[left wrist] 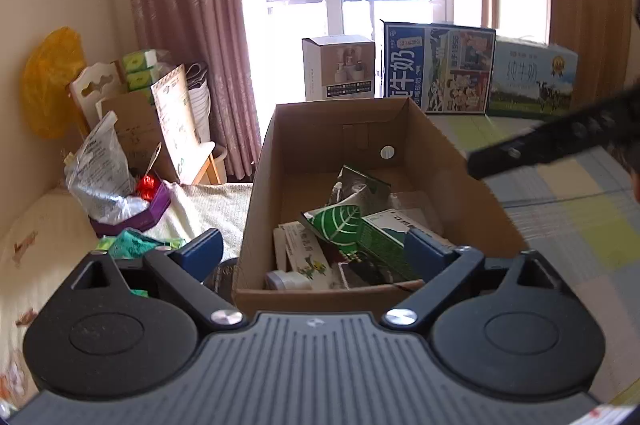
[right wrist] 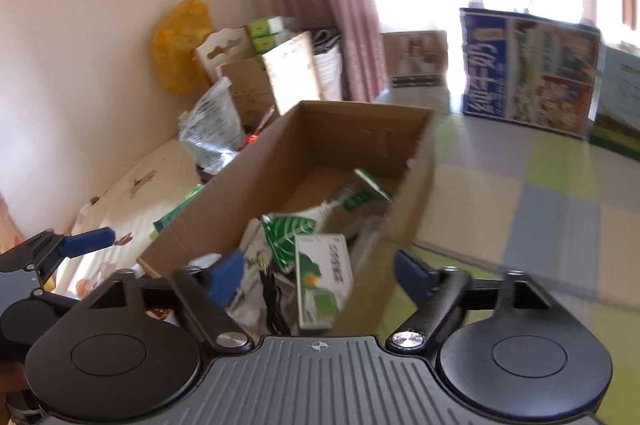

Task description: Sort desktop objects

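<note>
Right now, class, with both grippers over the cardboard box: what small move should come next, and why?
Probably draw the right gripper back from the cardboard box. Its jaws stand open and hold nothing, as do the left gripper's, and packets already lie inside, so another item must be fetched.

Home bedroom: pink curtains [left wrist: 192, 25], patchwork bedspread [left wrist: 580, 217], milk cartons [left wrist: 440, 69].

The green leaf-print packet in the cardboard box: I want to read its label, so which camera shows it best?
The left wrist view: the green leaf-print packet is sharp there, lying among the cartons in the cardboard box. The right wrist view shows the packet too, but motion-blurred.
</note>
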### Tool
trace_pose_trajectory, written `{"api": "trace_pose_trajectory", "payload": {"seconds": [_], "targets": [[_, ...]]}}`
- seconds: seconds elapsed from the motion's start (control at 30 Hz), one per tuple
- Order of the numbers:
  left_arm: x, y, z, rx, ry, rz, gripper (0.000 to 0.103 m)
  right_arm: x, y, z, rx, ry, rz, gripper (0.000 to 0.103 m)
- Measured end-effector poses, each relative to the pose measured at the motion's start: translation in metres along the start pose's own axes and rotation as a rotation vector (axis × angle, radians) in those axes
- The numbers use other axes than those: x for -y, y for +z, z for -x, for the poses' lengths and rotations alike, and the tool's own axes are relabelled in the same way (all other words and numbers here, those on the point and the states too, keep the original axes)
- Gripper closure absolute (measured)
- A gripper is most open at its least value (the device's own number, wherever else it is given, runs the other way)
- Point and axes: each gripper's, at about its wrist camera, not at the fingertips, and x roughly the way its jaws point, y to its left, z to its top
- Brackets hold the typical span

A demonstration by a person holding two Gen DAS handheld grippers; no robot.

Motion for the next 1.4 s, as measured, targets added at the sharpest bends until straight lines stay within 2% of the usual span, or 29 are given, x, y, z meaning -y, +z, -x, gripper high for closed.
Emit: {"api": "trace_pose_trajectory", "payload": {"seconds": [0.13, 0.4, 0.63, 0.73, 0.9, 1.4], "targets": [[0.005, -0.004, 0.019, 0.002, 0.006, 0.040, 0.001, 0.000, -0.018, 0.026, -0.007, -0.058, -0.025, 0.002], [0.005, -0.014, 0.059, -0.052, 0.063, 0.107, 0.001, -0.010, -0.057, 0.060, -0.062, -0.090, -0.057, 0.002], [0.003, -0.019, 0.096, -0.106, 0.038, 0.188, 0.001, -0.019, -0.078, 0.081, -0.097, -0.106, -0.093, 0.002], [0.010, -0.020, 0.109, -0.141, 0.064, 0.177, 0.001, -0.024, -0.081, 0.092, -0.094, -0.118, -0.102, 0.002], [0.023, -0.020, 0.127, -0.170, 0.063, 0.155, 0.001, -0.035, -0.082, 0.110, -0.074, -0.125, -0.089, 0.002], [0.043, -0.002, 0.163, -0.150, 0.105, 0.121, 0.001, -0.047, -0.089, 0.143, -0.033, -0.141, -0.052, 0.002]]}}
